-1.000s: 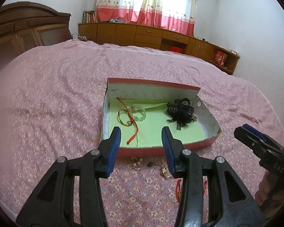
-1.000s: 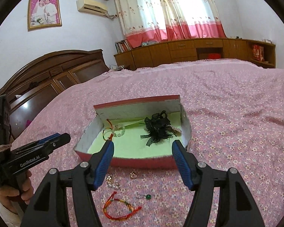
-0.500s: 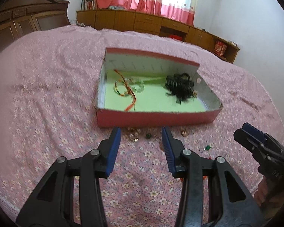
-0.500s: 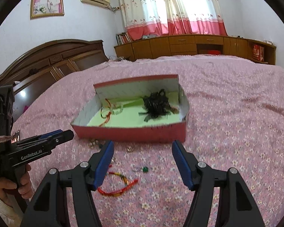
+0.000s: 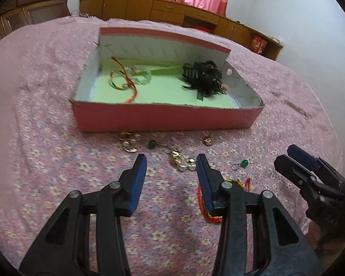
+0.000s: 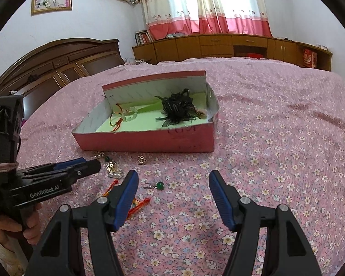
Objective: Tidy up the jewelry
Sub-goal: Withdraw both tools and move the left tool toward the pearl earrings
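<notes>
A: Left gripper (image 5: 171, 163) spread, empty, above the gold earrings (image 5: 181, 161) lying on the bedspread (image 5: 46, 161) before the box (image 5: 163, 117)

B: Right gripper (image 6: 172, 181) spread too, near the green earring (image 6: 159, 185). Tiny, light, slippery: pinch the hook

Pink-curtained bedroom (image 6: 207, 7), wooden cabinets (image 6: 218, 46)
</notes>
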Demonstrator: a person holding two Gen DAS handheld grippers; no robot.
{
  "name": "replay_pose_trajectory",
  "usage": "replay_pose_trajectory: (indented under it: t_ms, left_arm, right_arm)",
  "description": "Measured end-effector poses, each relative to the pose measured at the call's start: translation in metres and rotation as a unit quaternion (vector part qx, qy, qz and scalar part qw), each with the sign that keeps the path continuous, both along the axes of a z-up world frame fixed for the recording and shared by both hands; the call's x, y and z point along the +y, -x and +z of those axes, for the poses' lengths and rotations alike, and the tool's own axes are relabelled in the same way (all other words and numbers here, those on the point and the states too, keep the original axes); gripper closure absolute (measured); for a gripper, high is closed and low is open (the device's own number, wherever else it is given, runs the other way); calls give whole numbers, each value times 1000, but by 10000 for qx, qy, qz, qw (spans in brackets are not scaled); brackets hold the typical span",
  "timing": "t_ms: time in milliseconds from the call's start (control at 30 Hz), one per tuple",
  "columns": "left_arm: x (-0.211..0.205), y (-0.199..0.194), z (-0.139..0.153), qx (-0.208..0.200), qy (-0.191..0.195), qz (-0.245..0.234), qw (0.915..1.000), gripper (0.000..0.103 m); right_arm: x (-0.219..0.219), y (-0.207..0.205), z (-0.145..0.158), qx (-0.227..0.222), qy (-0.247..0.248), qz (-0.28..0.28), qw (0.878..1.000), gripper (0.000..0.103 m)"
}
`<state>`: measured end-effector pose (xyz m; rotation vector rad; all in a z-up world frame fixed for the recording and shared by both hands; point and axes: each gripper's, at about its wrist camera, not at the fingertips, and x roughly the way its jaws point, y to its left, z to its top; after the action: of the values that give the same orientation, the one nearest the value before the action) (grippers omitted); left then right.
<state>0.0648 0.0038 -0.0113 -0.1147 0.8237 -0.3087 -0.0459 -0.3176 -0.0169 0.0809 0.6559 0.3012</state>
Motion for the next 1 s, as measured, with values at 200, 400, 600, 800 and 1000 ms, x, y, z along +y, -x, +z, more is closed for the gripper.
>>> replay_pose_trajectory:
  t_ms: [200, 400, 600, 800, 1000]
  left_arm:
    - [-13, -10, -12, 84, 2, -156, 9998, 69]
    - [-19, -20, -21, 227, 83, -199, 9995, 84]
    - [-16, -22, -23, 269, 197, -174, 9993, 98]
    - [-9, -18, -14, 254, 370, -209, 9988, 103]
    - [8, -7, 2, 127, 478, -102, 9987, 103]
  right_arm:
    - [-4, -2, -4, 79, -37, -61, 9999, 37]
    - [-6, -1, -4, 99, -57, -95, 9999, 37]
    - [-6, -3, -6, 136, -101, -83, 9998, 37]
    - [-1, -2, -5, 178, -42, -53, 9998, 37]
    - [4, 0, -2, 210, -12, 6, 9998, 37]
